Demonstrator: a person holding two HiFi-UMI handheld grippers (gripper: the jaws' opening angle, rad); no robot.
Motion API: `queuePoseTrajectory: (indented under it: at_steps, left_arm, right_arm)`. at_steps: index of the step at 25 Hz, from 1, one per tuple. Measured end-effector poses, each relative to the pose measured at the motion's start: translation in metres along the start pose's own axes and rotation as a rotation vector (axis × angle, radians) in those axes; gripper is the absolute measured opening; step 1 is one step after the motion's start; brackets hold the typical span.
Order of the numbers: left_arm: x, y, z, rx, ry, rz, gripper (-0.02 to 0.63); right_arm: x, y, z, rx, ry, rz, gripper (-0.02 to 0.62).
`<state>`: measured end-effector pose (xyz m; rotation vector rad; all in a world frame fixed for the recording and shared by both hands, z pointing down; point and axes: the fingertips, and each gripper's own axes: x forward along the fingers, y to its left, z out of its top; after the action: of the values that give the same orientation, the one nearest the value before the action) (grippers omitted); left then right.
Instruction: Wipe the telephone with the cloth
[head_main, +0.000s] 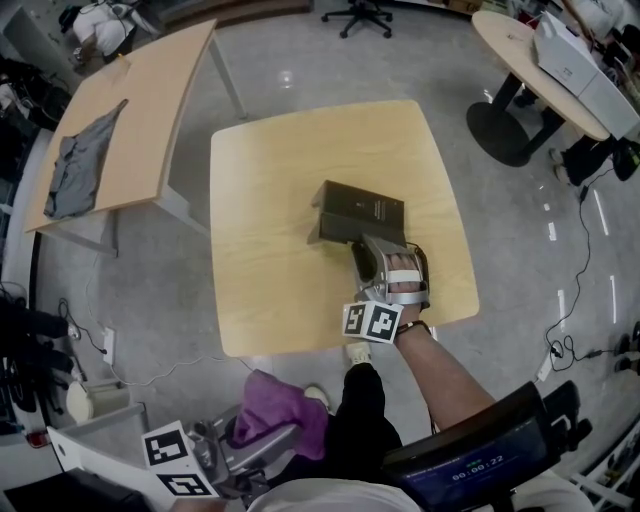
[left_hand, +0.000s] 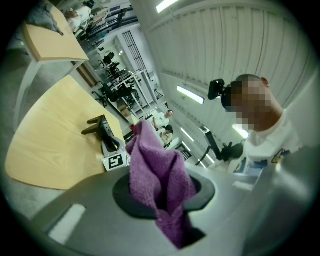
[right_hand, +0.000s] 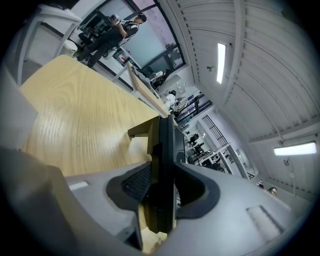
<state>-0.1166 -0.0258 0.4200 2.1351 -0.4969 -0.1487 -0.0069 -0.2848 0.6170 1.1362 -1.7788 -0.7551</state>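
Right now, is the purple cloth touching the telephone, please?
No, the cloth is held in the left tongs off the table, apart from the telephone.

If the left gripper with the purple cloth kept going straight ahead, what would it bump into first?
Probably the right gripper or the arm behind it, holding the telephone on the table. The purple cloth in the left gripper hides the exact line, so that's a guess.

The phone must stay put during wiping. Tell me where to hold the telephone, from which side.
Take the telephone by the near edge of its thin raised panel, coming from the person's side, as the right gripper does: that slab fits between the jaws.
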Motion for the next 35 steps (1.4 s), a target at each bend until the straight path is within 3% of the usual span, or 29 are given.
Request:
queuePoseTrajectory:
  at_steps: [10, 18, 24, 29, 35]
  left_arm:
    - [0.006, -0.004, 0.009, 0.035, -0.023, -0.031, 0.087]
    - [0.000, -0.031, 0.014, 0.148, -0.064, -0.104, 0.087]
    - [-0.019, -0.053, -0.002, 0.214, -0.080, -0.120, 0.087]
    - [-0.018, -0.068, -0.021, 0.234, -0.106, -0.107, 0.087]
    - [0.001, -0.096, -0.071, 0.244, -0.080, -0.069, 0.087]
  right_arm:
    - [-0.024, -0.027, 0.007, 0.072, -0.032, 0.012, 0.163]
    - [-0.121, -0.056, 0.036, 0.197, -0.089, 0.090, 0.141]
    - [-0.226, -0.050, 0.055, 0.352, -0.092, 0.190, 0.090]
    - [-0.291, -0.029, 0.046, 0.542, -0.093, 0.379, 0.009]
    - [-0.370, -0.028, 0.032, 0.741, -0.207, 0.530, 0.003]
